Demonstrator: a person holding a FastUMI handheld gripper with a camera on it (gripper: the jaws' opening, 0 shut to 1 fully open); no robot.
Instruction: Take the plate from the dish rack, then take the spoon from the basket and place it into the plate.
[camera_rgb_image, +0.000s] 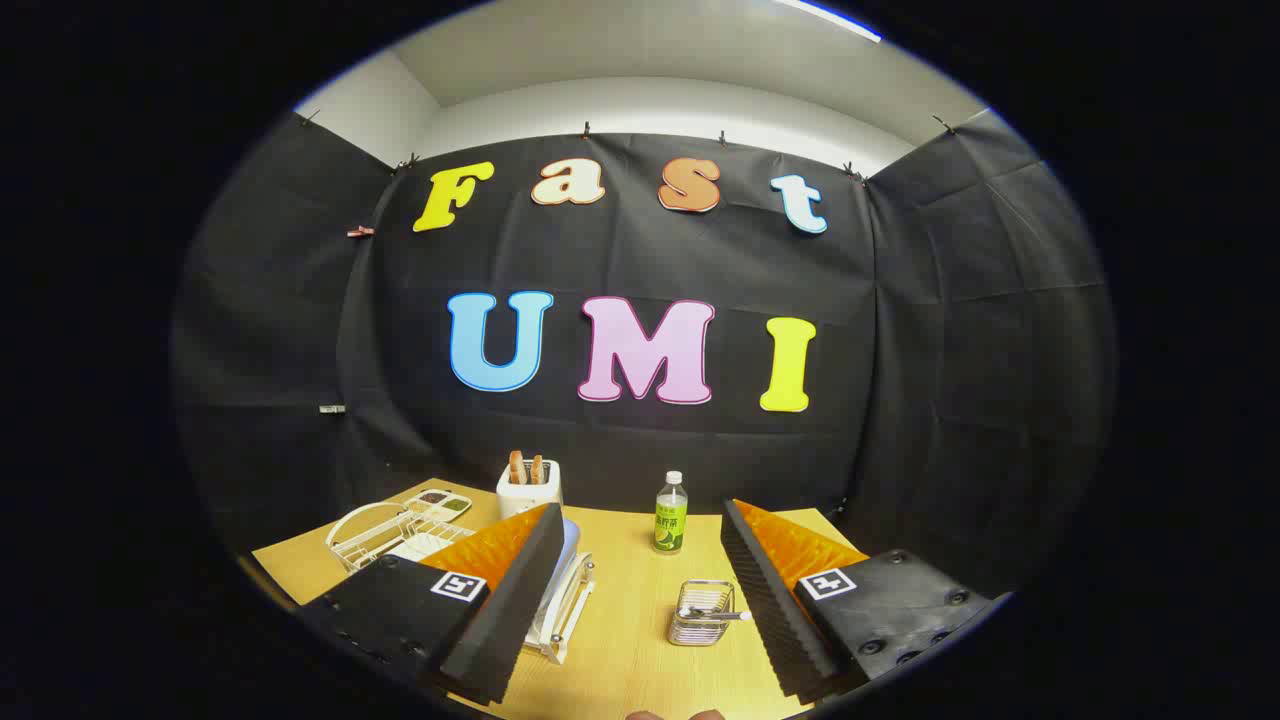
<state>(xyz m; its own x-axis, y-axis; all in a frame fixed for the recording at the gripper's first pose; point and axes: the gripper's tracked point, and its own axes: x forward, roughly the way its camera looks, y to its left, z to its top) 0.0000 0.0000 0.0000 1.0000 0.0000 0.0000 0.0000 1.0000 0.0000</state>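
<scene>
My gripper (640, 515) is open above the wooden table (630, 650), with nothing between its fingers. A white plate (569, 545) stands on edge in a small dish rack (563, 620), just behind the left finger (505, 590), which hides most of both. A small wire basket (700, 612) sits on the table between the fingers, close to the right finger (775, 590). The spoon (722, 615) lies across the basket's top, its handle pointing towards the right finger.
Beyond the fingers stand a white toaster (528, 487) holding bread slices and a green-labelled bottle (671, 513). A white wire rack (385, 535) and a compartment tray (440, 503) occupy the far left of the table.
</scene>
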